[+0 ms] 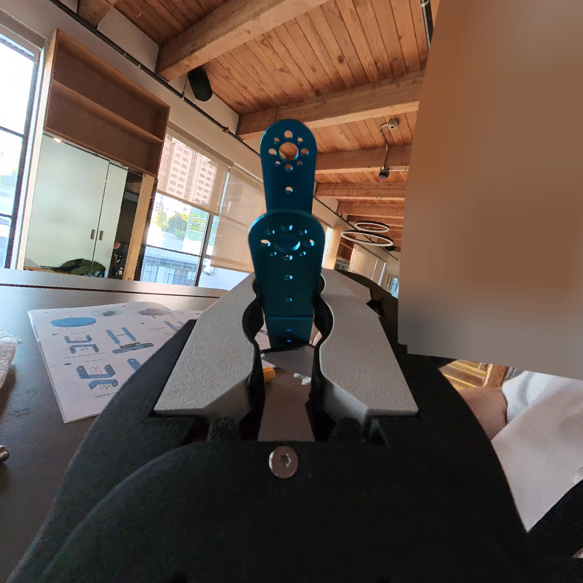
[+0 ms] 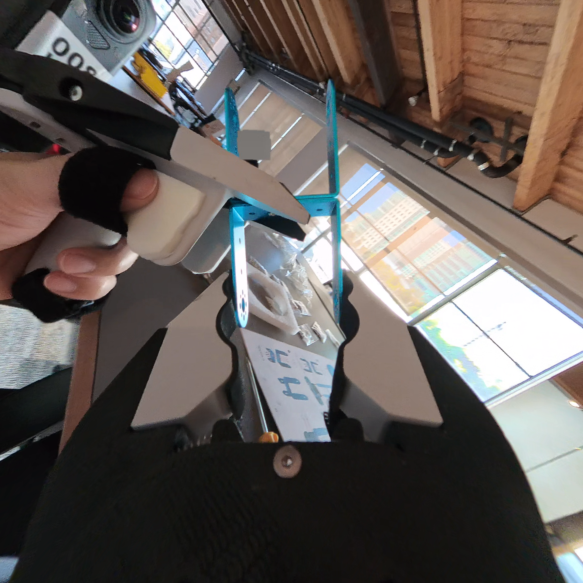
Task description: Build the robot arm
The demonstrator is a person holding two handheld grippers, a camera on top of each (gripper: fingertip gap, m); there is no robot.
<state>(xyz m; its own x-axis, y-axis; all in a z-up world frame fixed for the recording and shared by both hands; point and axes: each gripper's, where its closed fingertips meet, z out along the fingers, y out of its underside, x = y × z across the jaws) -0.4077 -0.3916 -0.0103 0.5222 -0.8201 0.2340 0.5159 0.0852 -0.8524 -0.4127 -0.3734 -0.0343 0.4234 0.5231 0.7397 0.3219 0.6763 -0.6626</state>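
Blue anodised metal fills the middle of my left wrist view: a bracket assembly (image 1: 287, 252) of two U-shaped pieces joined back to back, standing upright between the grey fingers (image 1: 220, 340) of my left claw (image 1: 288, 328). The claw is pinched on the assembly's lower part, near where the pieces meet, and the perforated round-ended arms rise above the fingertips against the wooden ceiling (image 1: 284, 63). Below and to the left, a printed sheet (image 1: 94, 347) with blue part drawings lies flat on the dark desk (image 1: 31, 410). A white sleeve (image 1: 536, 441) shows at the right edge. In my right wrist view, the scene is tilted, and the same bracket assembly (image 2: 332, 239) appears edge-on as an H shape. My right claw (image 2: 287, 303) has its fingers (image 2: 195, 353) against the outer faces of the two near arms, gripping them from both sides. My left claw (image 2: 299, 220) comes in from the upper left, its fingertips closed on the crossbar of the H, with a hand (image 2: 47, 220) in black finger loops around its handle and a camera (image 2: 116, 22) mounted above. Between my right fingers I see the printed sheet (image 2: 293, 378), a white tray (image 2: 277, 303) and small clear bags (image 2: 310, 331) on the desk (image 2: 132, 315), and a yellow-tipped tool (image 2: 268, 437) beside the sheet.
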